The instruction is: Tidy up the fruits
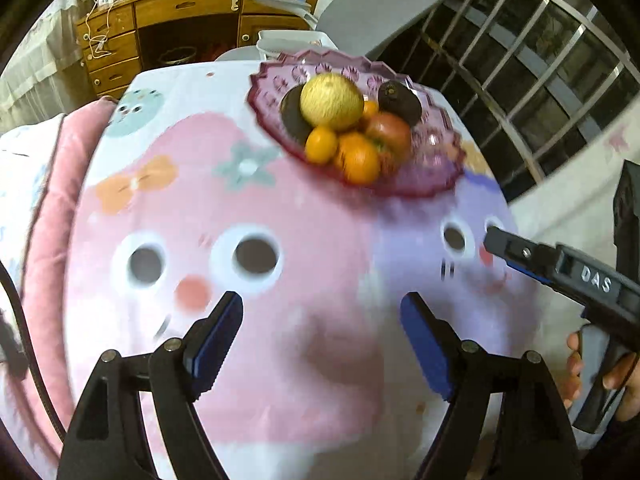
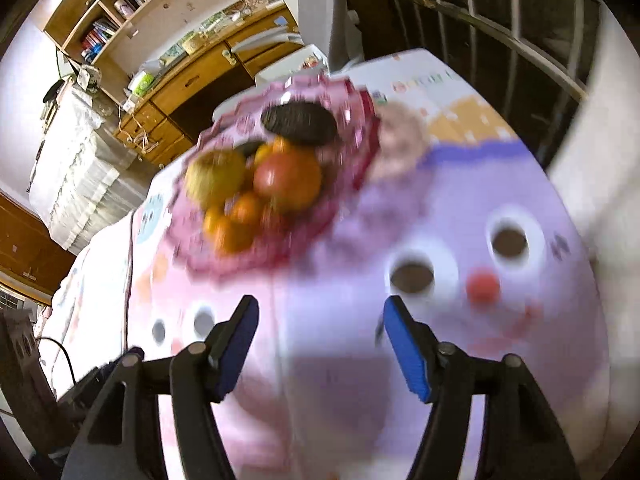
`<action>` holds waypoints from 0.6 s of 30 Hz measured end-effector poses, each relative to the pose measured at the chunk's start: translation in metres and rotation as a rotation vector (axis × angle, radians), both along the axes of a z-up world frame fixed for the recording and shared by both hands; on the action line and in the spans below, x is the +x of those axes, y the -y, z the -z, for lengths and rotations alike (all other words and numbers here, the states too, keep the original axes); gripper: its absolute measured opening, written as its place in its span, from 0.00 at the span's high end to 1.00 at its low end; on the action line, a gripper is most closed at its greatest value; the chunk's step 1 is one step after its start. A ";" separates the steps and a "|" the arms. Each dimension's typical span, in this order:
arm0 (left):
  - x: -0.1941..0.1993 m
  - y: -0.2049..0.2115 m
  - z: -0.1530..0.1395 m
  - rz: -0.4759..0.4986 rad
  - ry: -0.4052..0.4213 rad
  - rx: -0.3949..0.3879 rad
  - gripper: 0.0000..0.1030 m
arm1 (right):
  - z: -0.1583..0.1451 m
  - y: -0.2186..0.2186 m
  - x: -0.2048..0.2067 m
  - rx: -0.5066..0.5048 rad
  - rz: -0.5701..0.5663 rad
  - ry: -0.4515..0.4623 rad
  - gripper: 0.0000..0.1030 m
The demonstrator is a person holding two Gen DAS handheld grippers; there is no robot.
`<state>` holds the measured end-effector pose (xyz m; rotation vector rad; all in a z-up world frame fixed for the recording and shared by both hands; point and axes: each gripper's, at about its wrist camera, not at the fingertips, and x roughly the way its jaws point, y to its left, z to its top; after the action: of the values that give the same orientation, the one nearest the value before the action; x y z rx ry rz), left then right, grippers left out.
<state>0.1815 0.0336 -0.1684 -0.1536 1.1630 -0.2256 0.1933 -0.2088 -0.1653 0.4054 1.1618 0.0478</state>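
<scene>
On cloth: scalloped purple glass bowl [image 1: 436,172], fragile, fruit heaped inside.
Round yellow-green melon [image 1: 331,101]: heavy, gripped across middle.
Left gripper [image 1: 322,344]: spread wide, nothing held.
Right gripper [image 2: 320,346]: spread wide, nothing held.

Fruits [image 1: 344,128] lie heaped in purple glass bowl [image 1: 432,172].

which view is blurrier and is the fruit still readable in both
Right wrist view: heavier motion smear; the purple dish rim and oranges streak, though the red fruit and yellow fruit still read by colour. Left wrist view: milder blur, the yellow fruit fairly crisp, the cloth print soft. Both: strong fisheye bending, dark corners, and the open tongs stay sharp.
</scene>
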 end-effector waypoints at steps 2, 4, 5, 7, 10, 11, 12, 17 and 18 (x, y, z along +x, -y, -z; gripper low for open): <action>-0.022 -0.007 -0.009 0.013 -0.006 0.020 0.22 | -0.006 -0.007 -0.031 -0.001 -0.005 -0.009 0.35; -0.044 -0.013 -0.020 0.018 -0.014 0.030 0.22 | -0.012 -0.015 -0.058 -0.017 -0.014 -0.019 0.29; -0.052 -0.016 -0.026 0.018 -0.018 0.028 0.22 | -0.016 -0.020 -0.072 -0.029 -0.023 -0.028 0.26; -0.070 -0.019 -0.039 0.021 -0.030 0.025 0.22 | -0.023 -0.028 -0.097 -0.052 -0.041 -0.060 0.25; -0.093 -0.015 -0.064 0.035 -0.033 0.037 0.22 | -0.037 -0.040 -0.132 -0.051 -0.068 -0.094 0.24; -0.100 -0.013 -0.072 0.038 -0.026 0.048 0.22 | -0.044 -0.045 -0.142 -0.053 -0.090 -0.102 0.23; -0.108 -0.010 -0.083 0.038 -0.017 0.057 0.22 | -0.050 -0.048 -0.151 -0.050 -0.114 -0.105 0.19; -0.129 0.005 -0.130 0.013 0.002 0.045 0.19 | -0.099 -0.054 -0.179 -0.079 -0.213 -0.051 0.08; -0.132 0.008 -0.141 0.012 0.015 0.043 0.18 | -0.112 -0.054 -0.182 -0.094 -0.223 -0.033 0.06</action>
<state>0.0498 0.0254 -0.0271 -0.1070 1.1535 -0.2114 0.0115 -0.1551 -0.0532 0.1926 1.2330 0.1805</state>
